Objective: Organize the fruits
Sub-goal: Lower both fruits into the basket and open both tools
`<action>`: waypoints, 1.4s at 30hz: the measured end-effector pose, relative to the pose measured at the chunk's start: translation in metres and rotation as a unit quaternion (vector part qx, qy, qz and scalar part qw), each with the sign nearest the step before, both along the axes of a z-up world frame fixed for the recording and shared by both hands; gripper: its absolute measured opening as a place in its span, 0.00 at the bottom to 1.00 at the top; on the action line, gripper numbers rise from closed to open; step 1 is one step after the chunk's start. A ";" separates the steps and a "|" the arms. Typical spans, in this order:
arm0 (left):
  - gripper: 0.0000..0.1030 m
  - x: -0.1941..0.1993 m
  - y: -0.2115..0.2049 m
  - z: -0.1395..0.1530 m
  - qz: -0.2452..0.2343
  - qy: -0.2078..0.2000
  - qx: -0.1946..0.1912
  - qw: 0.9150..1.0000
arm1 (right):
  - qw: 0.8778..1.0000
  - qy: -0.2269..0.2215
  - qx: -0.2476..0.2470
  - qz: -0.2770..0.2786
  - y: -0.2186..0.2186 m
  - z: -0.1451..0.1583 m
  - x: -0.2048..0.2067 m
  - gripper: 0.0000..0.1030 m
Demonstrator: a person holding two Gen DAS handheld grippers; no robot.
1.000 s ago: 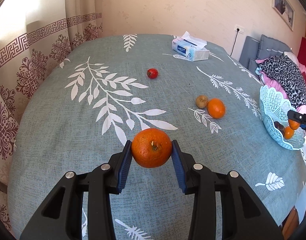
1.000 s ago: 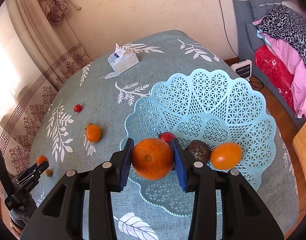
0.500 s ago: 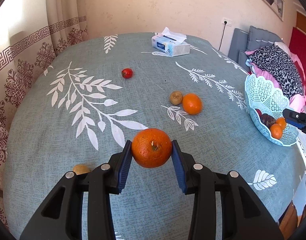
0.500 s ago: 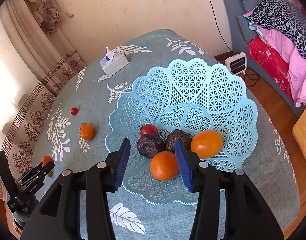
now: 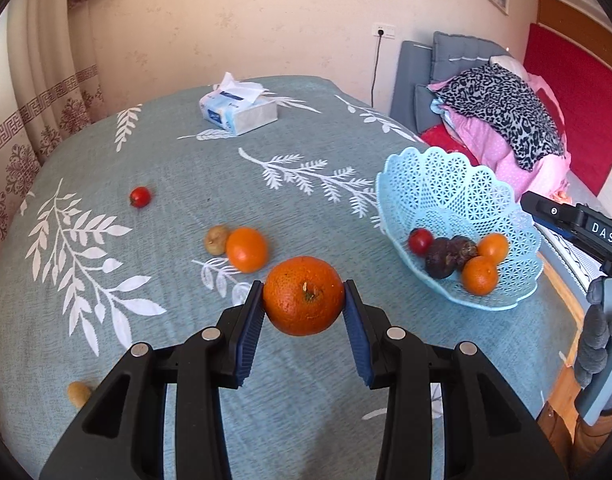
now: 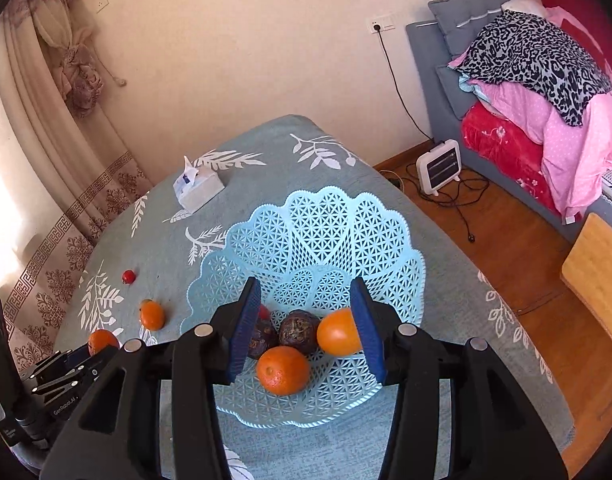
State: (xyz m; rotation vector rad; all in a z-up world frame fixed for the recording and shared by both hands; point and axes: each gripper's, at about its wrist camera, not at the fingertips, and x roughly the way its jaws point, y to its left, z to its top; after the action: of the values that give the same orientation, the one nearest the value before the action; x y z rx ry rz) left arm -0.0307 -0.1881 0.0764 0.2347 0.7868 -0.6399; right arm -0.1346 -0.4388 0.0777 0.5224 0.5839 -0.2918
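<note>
My left gripper (image 5: pixel 303 306) is shut on a large orange (image 5: pixel 303 295) and holds it above the table, left of the light blue lattice basket (image 5: pixel 446 184). My right gripper (image 6: pixel 306 320) is open and empty above the basket (image 6: pixel 330 232). In the basket lie two oranges (image 6: pixel 282 370), two dark fruits (image 6: pixel 297 326) and a red fruit (image 5: pixel 420 240). On the table lie another orange (image 5: pixel 246 249), a small brown fruit (image 5: pixel 216 239), a red tomato (image 5: pixel 140 196) and a yellowish fruit (image 5: pixel 78 393).
A tissue box (image 5: pixel 237 112) stands at the far side of the table with the leaf-print cloth (image 5: pixel 185 168). A curtain (image 5: pixel 33 92) hangs at the left. A bed with bedding (image 5: pixel 506 112) and a small heater (image 6: pixel 440 165) are at the right.
My right gripper let an orange go into the basket, opened and pulled back up. My left gripper carried its orange right, toward the basket.
</note>
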 end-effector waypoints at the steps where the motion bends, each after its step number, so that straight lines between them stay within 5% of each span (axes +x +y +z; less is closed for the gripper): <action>1: 0.38 0.000 -0.008 0.001 -0.008 0.000 -0.002 1.000 | 1.000 -0.002 0.001 -0.004 -0.002 0.000 -0.001 0.47; 24: 0.40 0.011 -0.143 -0.017 -0.087 -0.009 0.013 0.996 | 0.999 -0.012 0.030 -0.038 -0.029 -0.014 -0.012 0.47; 28: 0.60 0.009 -0.139 -0.015 -0.076 -0.033 0.013 0.997 | 0.999 -0.009 0.030 -0.039 -0.029 -0.017 -0.012 0.47; 36: 0.64 0.007 -0.125 -0.014 -0.046 -0.079 0.038 0.995 | 0.999 -0.010 0.008 -0.038 -0.018 -0.014 -0.011 0.50; 38: 0.76 0.005 -0.120 -0.013 -0.040 -0.090 0.042 0.994 | 0.999 -0.012 0.000 -0.039 -0.015 -0.013 -0.011 0.50; 42: 0.77 -0.001 -0.112 -0.008 -0.036 -0.121 0.050 0.991 | 0.999 -0.018 -0.018 -0.043 -0.010 -0.009 -0.013 0.51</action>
State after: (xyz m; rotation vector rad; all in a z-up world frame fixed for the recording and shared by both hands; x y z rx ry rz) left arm -0.0318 -0.3002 0.0681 0.4254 0.5786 -0.6268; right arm -0.1474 -0.4491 0.0690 0.5180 0.5212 -0.3722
